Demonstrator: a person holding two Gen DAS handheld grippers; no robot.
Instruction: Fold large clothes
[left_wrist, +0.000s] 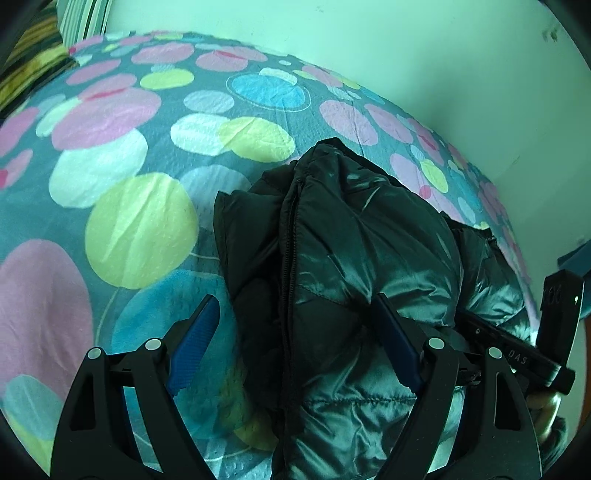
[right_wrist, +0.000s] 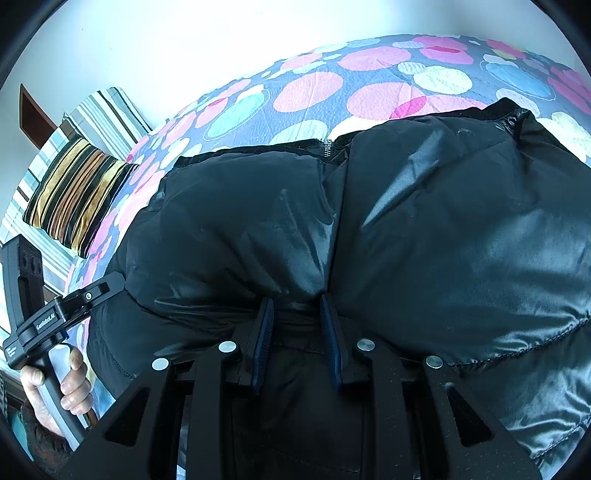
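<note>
- In the lower middle of the left wrist view, the left gripper (left_wrist: 295, 332) is holding its blue fingers (left_wrist: 195, 339) wide apart, straddling a fold of the black puffer jacket (left_wrist: 343, 280) without pinching it.
- The jacket is lying bunched on the bed cover (left_wrist: 122, 155) printed with coloured circles, its zipper (left_wrist: 291, 258) running up the centre of the frame.
- At the right edge of that frame, the other black tool (left_wrist: 546, 332) is showing beside the jacket.
- In the lower centre of the right wrist view, the right gripper (right_wrist: 297, 332) is clamping a gathered ridge of the jacket (right_wrist: 424, 229) between its nearly closed fingers (right_wrist: 264, 332).
- At the lower left, a hand (right_wrist: 55, 391) is gripping the handle of the left tool (right_wrist: 40, 317).
- In the upper left, a striped cushion (right_wrist: 74, 195) is resting at the bed's edge.
</note>
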